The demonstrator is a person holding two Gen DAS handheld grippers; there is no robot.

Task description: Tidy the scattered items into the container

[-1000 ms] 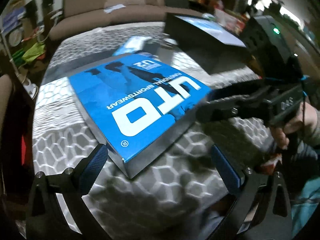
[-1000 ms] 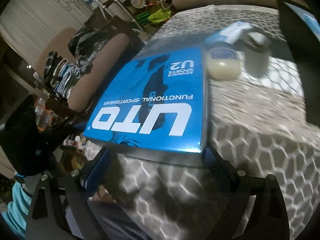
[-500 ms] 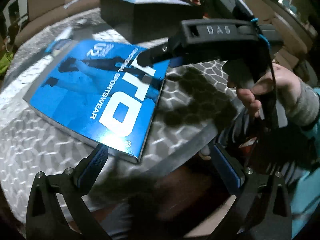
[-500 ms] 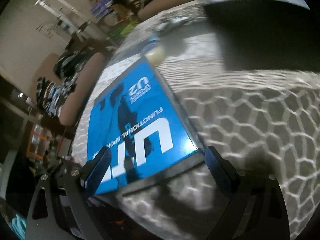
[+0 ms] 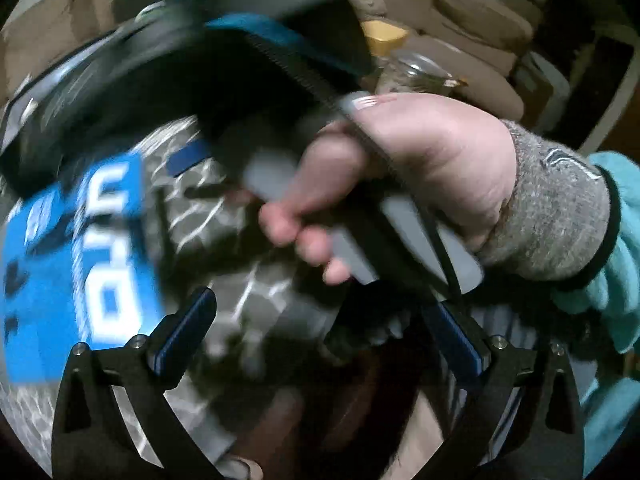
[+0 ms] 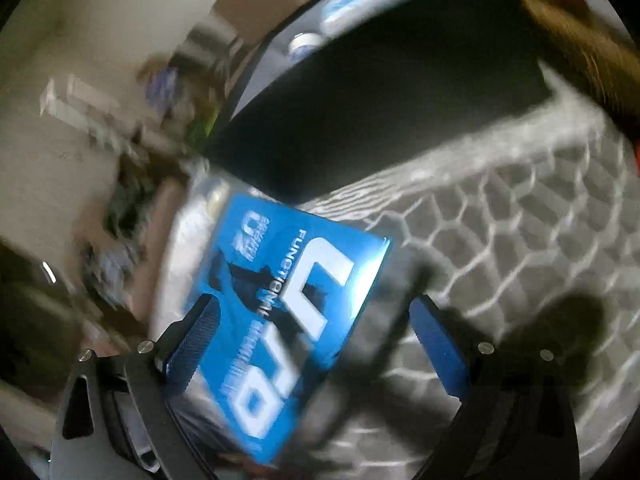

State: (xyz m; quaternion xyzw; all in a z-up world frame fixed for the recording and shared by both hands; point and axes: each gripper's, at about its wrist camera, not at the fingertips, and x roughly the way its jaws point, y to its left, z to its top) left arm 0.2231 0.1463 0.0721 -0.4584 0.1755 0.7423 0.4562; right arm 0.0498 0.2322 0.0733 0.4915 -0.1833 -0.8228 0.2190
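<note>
A flat blue box [image 6: 296, 312] printed with white "UTO" letters lies on the hexagon-patterned table [image 6: 520, 240]. My right gripper [image 6: 316, 320] is open above it, the left finger over the box and the right finger over bare table. Behind the blue box stands the open black container [image 6: 380, 112], with a small white item [image 6: 304, 42] inside. In the left wrist view the blue box [image 5: 80, 260] is at the far left. My left gripper [image 5: 320, 316] is open and holds nothing. A person's hand [image 5: 420, 160], gripping the other gripper's handle, fills the view ahead of it.
A grey cuff and teal sleeve [image 5: 560, 216] lie at the right. Sofa cushions [image 5: 460, 20] and a glass jar [image 5: 416, 68] show behind the hand. Blurred room clutter [image 6: 120, 140] is beyond the table's left edge. Both views are motion-blurred.
The left view has swung right, so the blue box slid to the left edge and the hand now fills the centre. The right view has turned towards the black container.
</note>
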